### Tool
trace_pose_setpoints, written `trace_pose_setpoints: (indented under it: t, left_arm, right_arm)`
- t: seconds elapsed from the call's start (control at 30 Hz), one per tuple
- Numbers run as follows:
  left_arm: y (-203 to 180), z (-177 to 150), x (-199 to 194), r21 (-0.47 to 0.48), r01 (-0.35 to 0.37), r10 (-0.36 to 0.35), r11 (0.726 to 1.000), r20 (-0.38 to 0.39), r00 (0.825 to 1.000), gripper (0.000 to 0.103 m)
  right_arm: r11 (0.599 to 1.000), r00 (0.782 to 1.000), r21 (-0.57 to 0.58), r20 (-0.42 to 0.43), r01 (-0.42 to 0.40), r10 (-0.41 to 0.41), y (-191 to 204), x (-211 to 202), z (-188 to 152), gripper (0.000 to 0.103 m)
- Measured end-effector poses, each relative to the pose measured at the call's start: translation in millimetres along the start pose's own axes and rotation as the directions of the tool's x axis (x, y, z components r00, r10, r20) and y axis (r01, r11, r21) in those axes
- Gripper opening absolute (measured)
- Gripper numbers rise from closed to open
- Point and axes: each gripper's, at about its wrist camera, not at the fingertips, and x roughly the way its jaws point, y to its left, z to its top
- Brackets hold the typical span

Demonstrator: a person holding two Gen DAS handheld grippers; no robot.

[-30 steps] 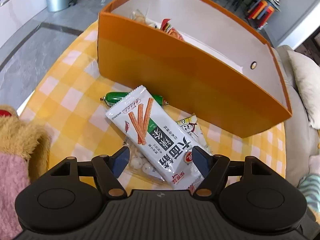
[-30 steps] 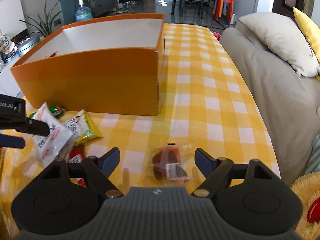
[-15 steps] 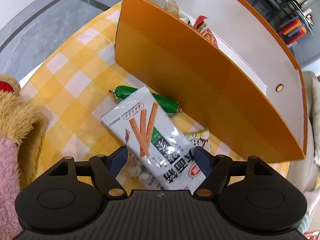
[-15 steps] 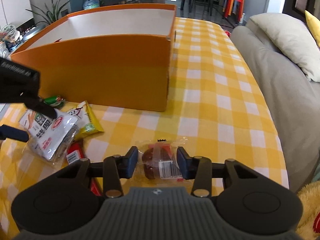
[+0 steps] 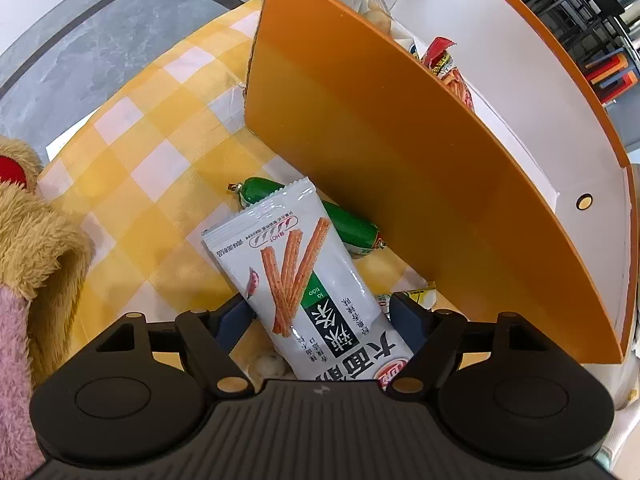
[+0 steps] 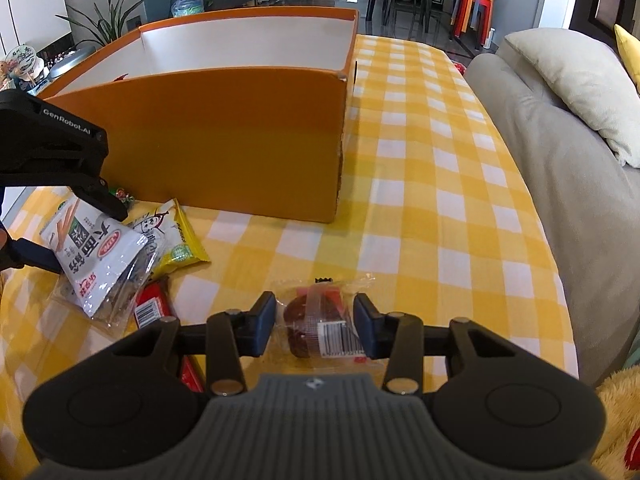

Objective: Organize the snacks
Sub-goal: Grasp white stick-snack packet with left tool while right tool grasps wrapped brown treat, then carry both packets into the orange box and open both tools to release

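The clear-wrapped brown pastry lies on the checked tablecloth near the table's near edge, clamped between the right gripper fingers after they closed. To its right the cloth is bare up to the sofa. The left gripper, jaws wide and just narrowing, straddles the white spicy-stick packet without pinching it, close beside the orange box wall, with a green sausage wedged between.
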Motion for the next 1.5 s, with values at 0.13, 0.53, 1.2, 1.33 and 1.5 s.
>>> trace_pose_setpoints:
  t: [0.13,0.53,1.2,1.33,1.5]
  left_arm:
    - [2.0,-0.3,-1.5,0.048,0.003,-0.004,0.999,0.007,1.0,0.079]
    - [12.3,-15.1,-22.5,0.158,0.033,-0.036,0.987,0.017,0.999,0.071]
    - [-4.2,-35.8,-108.8,0.453,0.198,-0.265,0.869,0.089,0.96,0.07]
    - [-11.9,-31.5,-128.5,0.531,0.192,-0.302,0.826,0.127,0.945,0.07]
    - [-28.5,-19.8,-146.9,0.618,0.145,-0.311,0.773,0.17,0.935,0.07]
  right_arm:
    - [1.0,1.0,-0.001,0.0,0.002,-0.002,0.4,-0.2,-0.5,0.041]
    - [0.999,1.0,0.037,0.024,-0.007,0.006,-3.8,-10.6,1.3,0.038]
    - [0.999,0.976,-0.051,0.216,-0.017,0.028,24.3,-93.2,21.1,0.037]
    - [0.997,0.967,-0.069,0.249,-0.029,0.046,28.6,-103.0,30.9,0.037]
    - [0.994,0.953,-0.099,0.294,-0.041,0.069,33.6,-114.5,51.8,0.037]
